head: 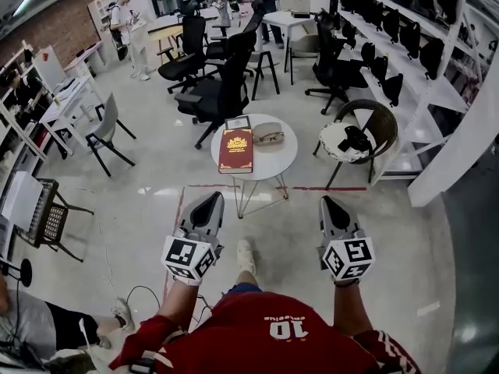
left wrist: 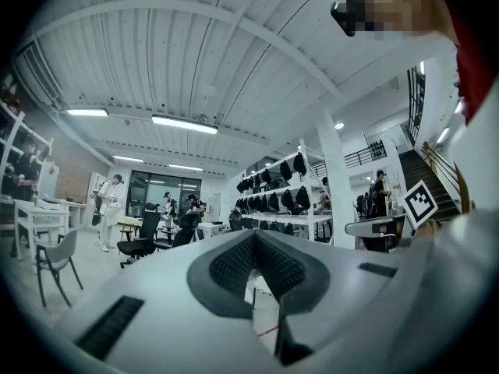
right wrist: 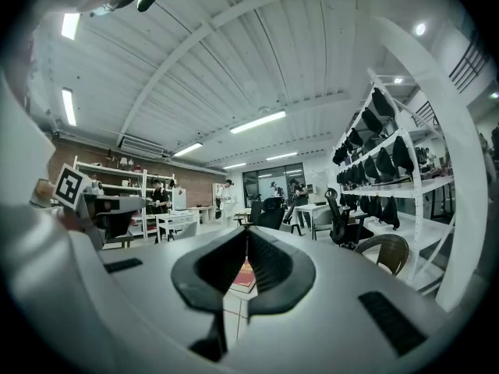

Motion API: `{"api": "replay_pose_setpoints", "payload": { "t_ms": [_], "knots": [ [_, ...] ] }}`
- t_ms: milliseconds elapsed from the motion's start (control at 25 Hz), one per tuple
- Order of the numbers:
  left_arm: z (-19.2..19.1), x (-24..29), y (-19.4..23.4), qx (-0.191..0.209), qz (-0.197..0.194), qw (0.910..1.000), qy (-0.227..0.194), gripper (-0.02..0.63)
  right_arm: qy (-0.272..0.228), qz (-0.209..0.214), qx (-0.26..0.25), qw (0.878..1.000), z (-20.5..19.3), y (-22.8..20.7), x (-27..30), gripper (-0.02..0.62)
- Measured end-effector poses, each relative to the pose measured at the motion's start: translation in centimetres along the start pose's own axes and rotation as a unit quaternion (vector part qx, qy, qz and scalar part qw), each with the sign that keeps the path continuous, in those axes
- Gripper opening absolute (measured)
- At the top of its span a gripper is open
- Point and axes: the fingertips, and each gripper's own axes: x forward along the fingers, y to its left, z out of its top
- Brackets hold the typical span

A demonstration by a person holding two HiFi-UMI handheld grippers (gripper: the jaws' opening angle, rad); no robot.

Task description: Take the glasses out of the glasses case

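Note:
A pale oval glasses case (head: pixel 268 136) lies on the small round white table (head: pixel 277 164), at its far right side, beside a red book (head: pixel 235 150). Whether its lid is up is too small to tell. Both grippers are held level well short of the table, above the floor. My left gripper (head: pixel 209 201) (left wrist: pixel 254 236) is shut and holds nothing. My right gripper (head: pixel 329 203) (right wrist: pixel 246 236) also has its tips together and is empty. Through the gap below the right jaws' tips a part of the red book (right wrist: pixel 244 275) shows.
A small framed item (head: pixel 238 122) lies at the table's far edge. Black office chairs (head: pixel 221 92) stand behind the table and a wicker chair (head: pixel 360 135) to its right. White shelving (head: pixel 425 92) runs along the right. Red tape (head: pixel 320 188) marks the floor.

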Motion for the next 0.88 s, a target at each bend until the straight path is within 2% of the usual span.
{"api": "replay_pose_setpoints", "payload": {
  "t_ms": [600, 880],
  "knots": [
    [-1.2, 0.9, 2.2, -0.005, 0.003, 1.0000, 0.008, 0.008, -0.009, 0.036, -0.005, 0.999, -0.5, 1.1, 1.6, 0.021],
    [-1.8, 3.5, 3.8, -0.011, -0.007, 0.9998, 0.017, 0.008, -0.014, 0.061, 0.017, 0.998, 0.0, 0.6, 4.2, 0.015]
  ]
}}
